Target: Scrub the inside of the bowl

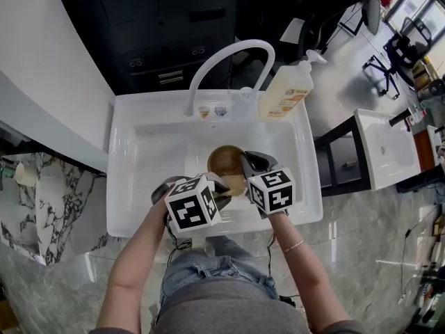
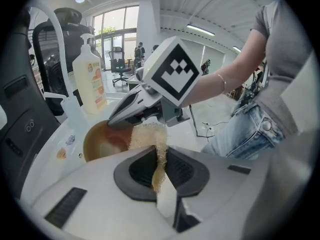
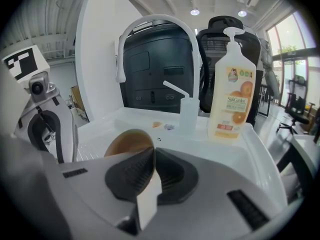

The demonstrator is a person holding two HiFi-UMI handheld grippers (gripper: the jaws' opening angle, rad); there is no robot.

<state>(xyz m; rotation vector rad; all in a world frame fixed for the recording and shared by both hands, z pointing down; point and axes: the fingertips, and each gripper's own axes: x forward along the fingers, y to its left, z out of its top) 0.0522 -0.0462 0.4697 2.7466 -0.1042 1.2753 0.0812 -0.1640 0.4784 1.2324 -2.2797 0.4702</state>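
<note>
The bowl (image 1: pixel 226 160) in the sink (image 1: pixel 139 152), clamped at its rim by the fingers of the right gripper (image 3: pixel 152 176), could be levered loose if the sponge (image 2: pixel 150 136) pinched in the left gripper (image 2: pixel 159 159) is pressed hard.

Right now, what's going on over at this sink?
A person stands at the white sink with a claw in each hand. The right claw is shut on the rim of a brown bowl, holding it tilted in the basin. The left claw pinches a sponge, held up at the bowl's opening.
</note>
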